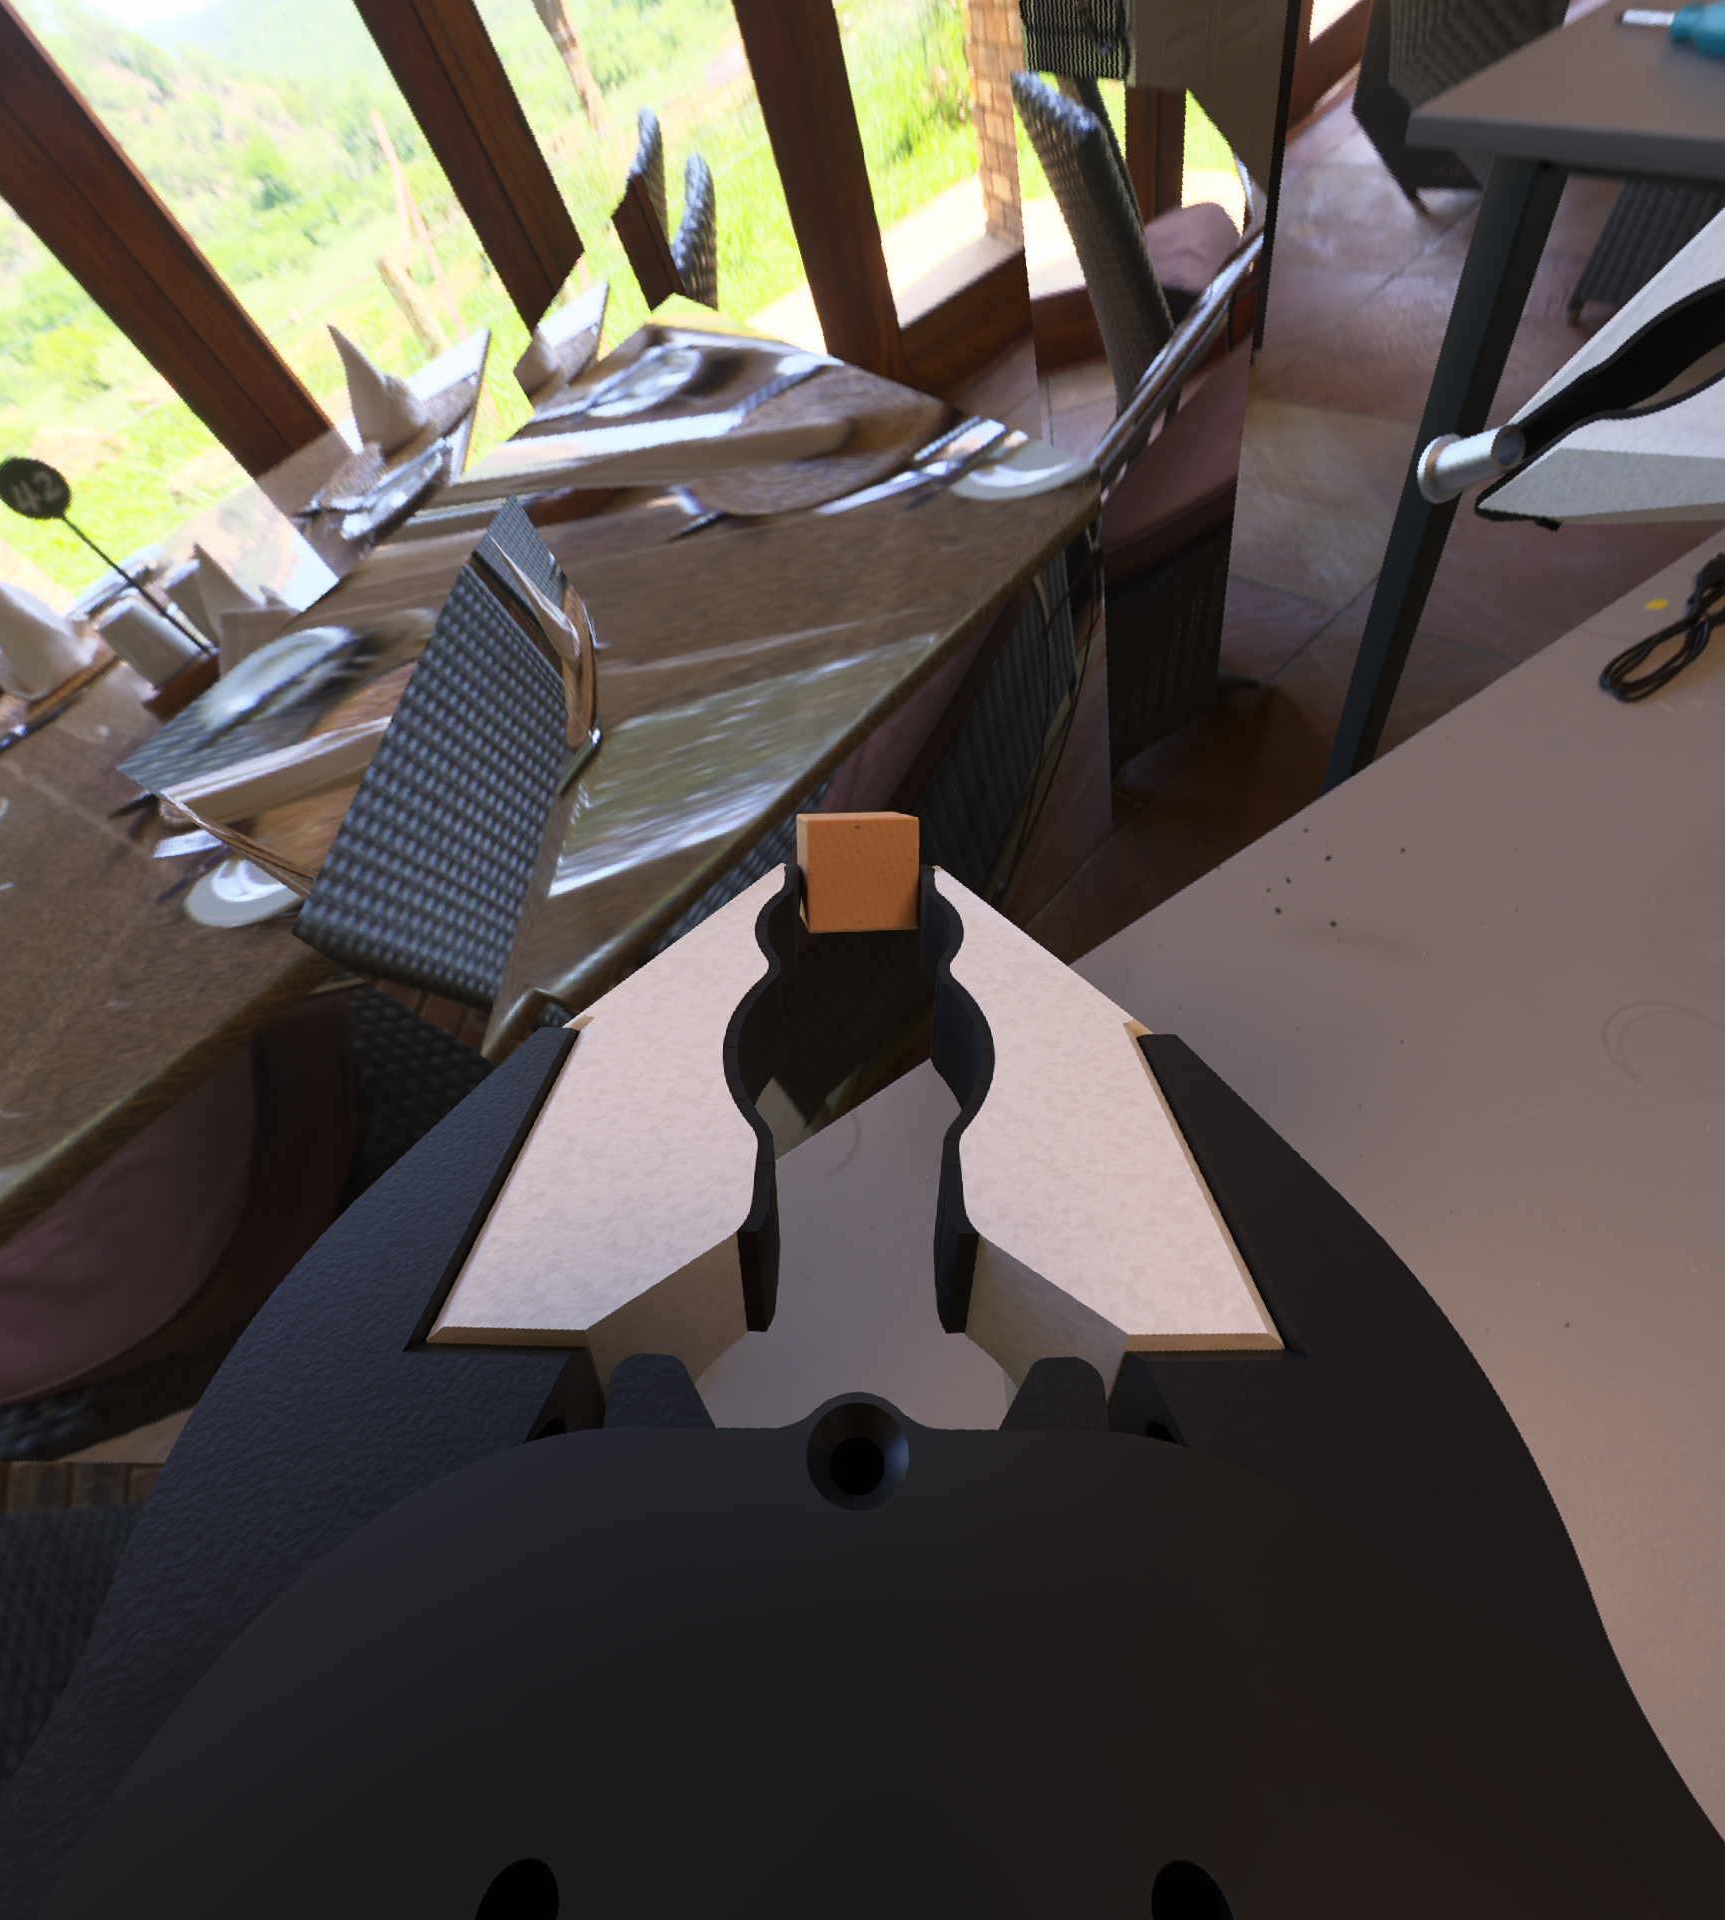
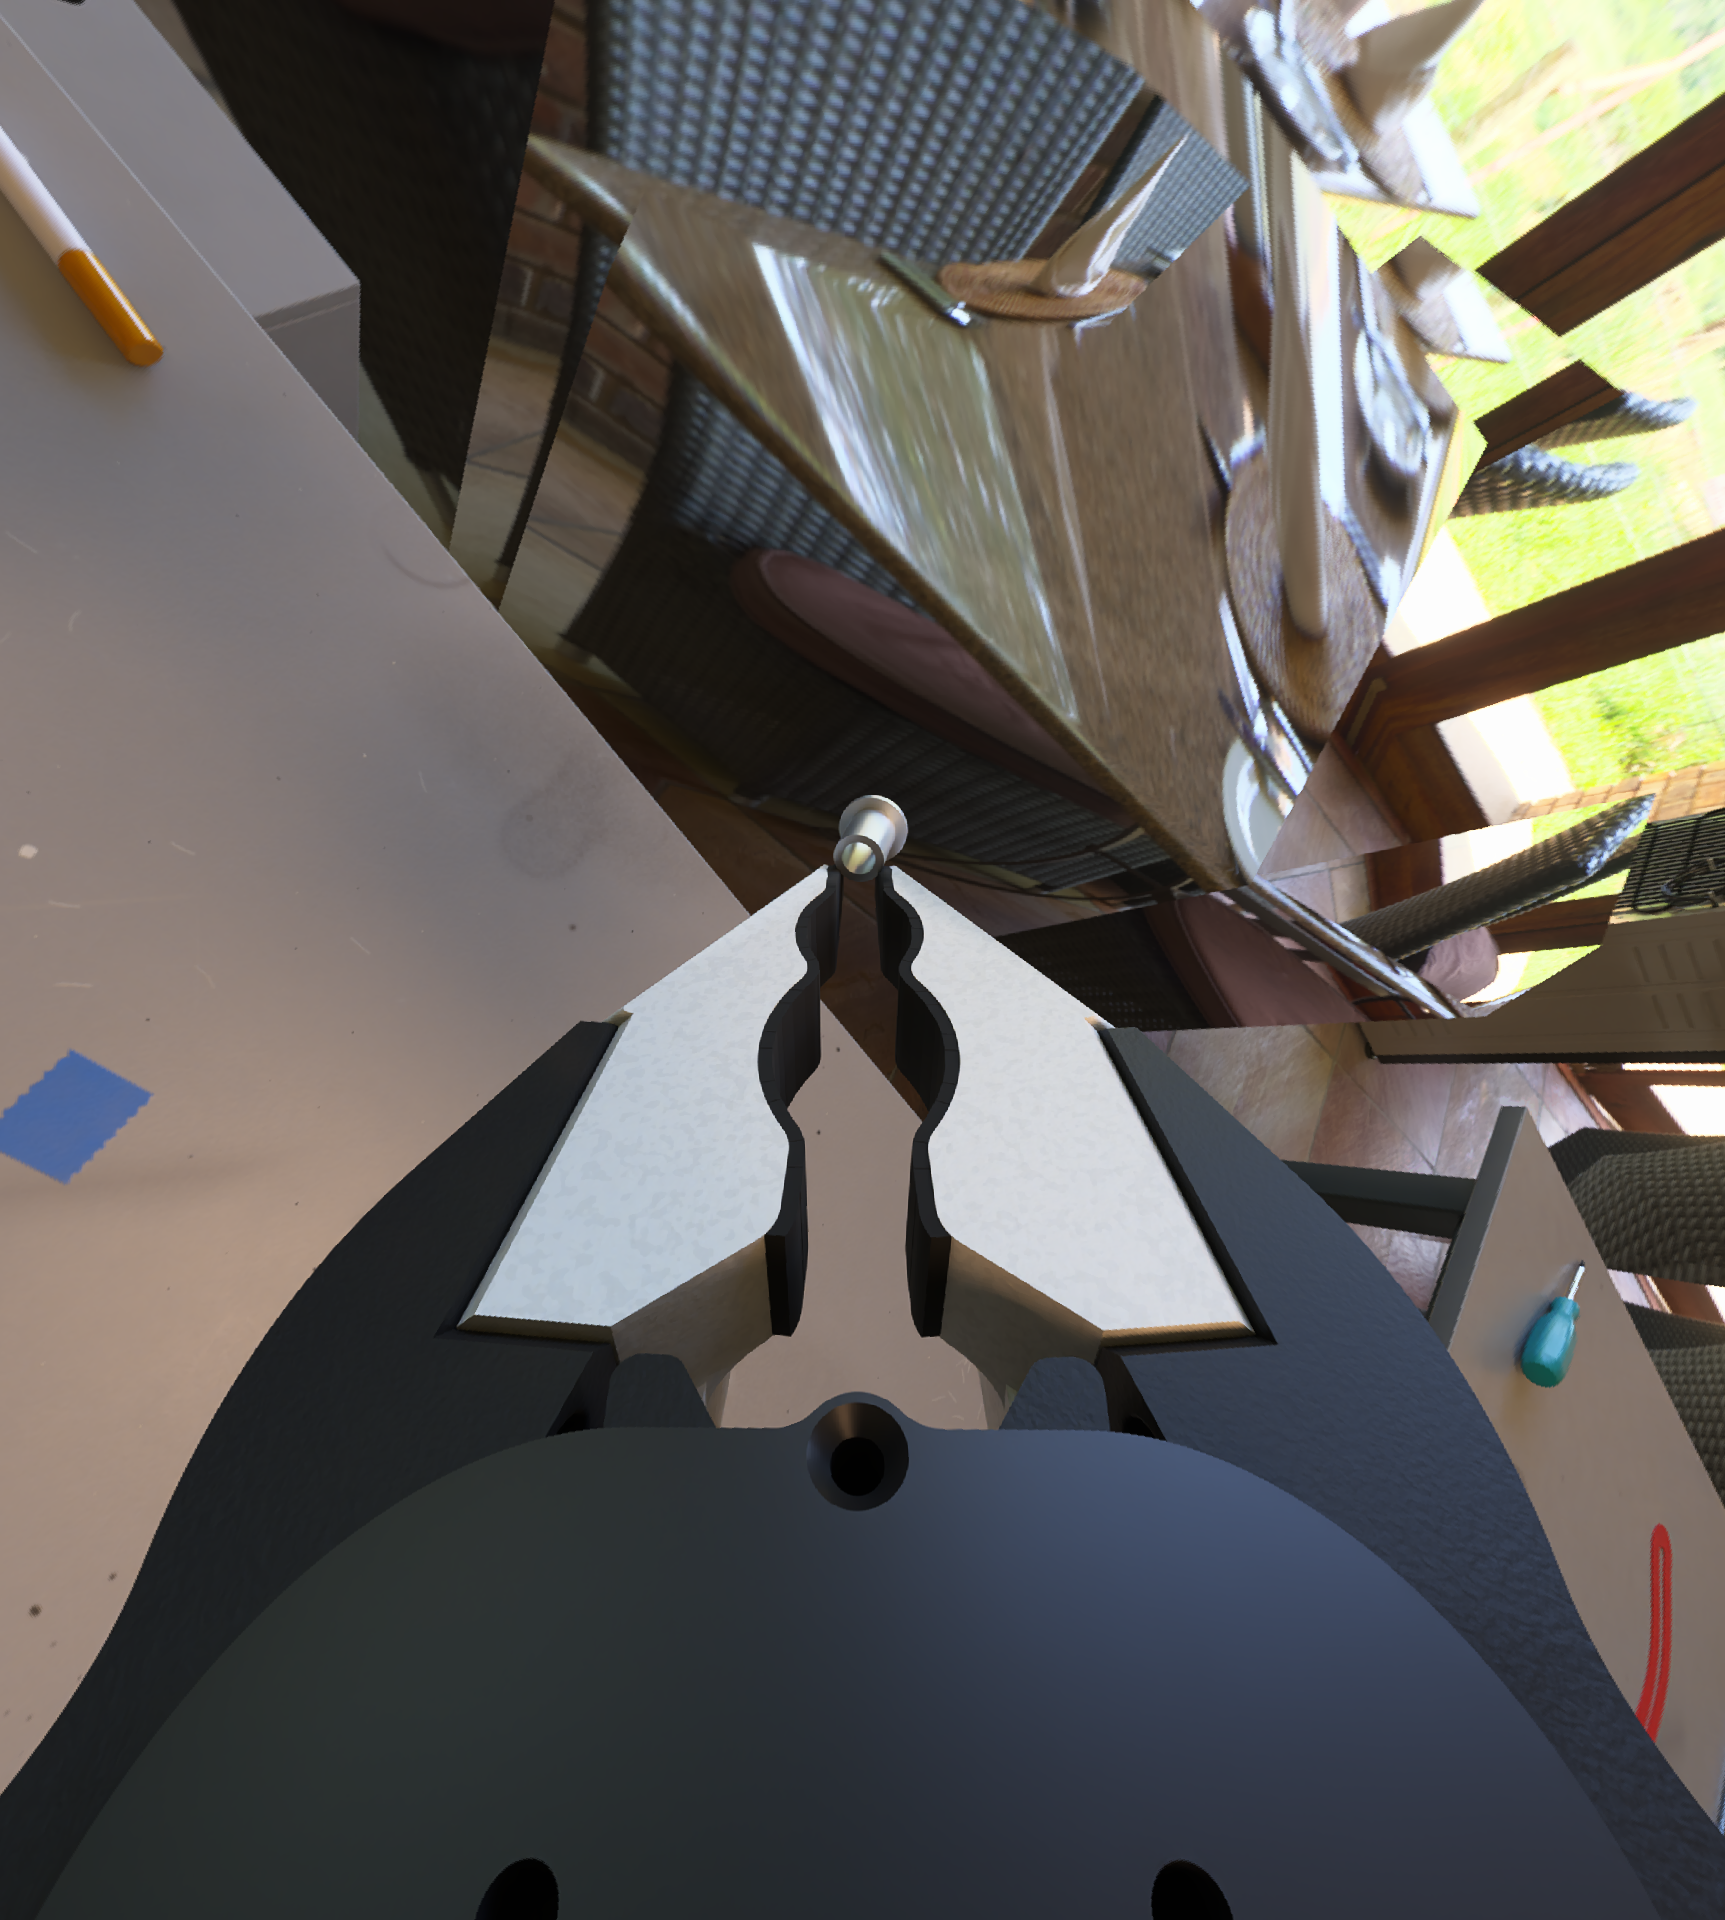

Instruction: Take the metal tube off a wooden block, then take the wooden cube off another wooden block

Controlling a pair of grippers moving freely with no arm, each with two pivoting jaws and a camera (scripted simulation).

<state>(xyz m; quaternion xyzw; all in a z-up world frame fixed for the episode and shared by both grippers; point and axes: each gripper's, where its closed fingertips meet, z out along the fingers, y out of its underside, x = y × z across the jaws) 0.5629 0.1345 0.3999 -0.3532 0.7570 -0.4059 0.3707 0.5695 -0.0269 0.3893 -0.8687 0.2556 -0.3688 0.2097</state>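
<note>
Left gripper (image 1: pixel 858 899) pinches the wooden cube (image 1: pixel 858 871) at its fingertips, right gripper (image 2: pixel 860 878) clamps the metal tube (image 2: pixel 868 836), both raised above the grey table (image 1: pixel 1460 1039)

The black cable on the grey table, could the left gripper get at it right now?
Probably not as things stand: the left gripper has its fingers shut on the wooden cube. The black cable lies uncovered on the grey table, off to its right.
</note>
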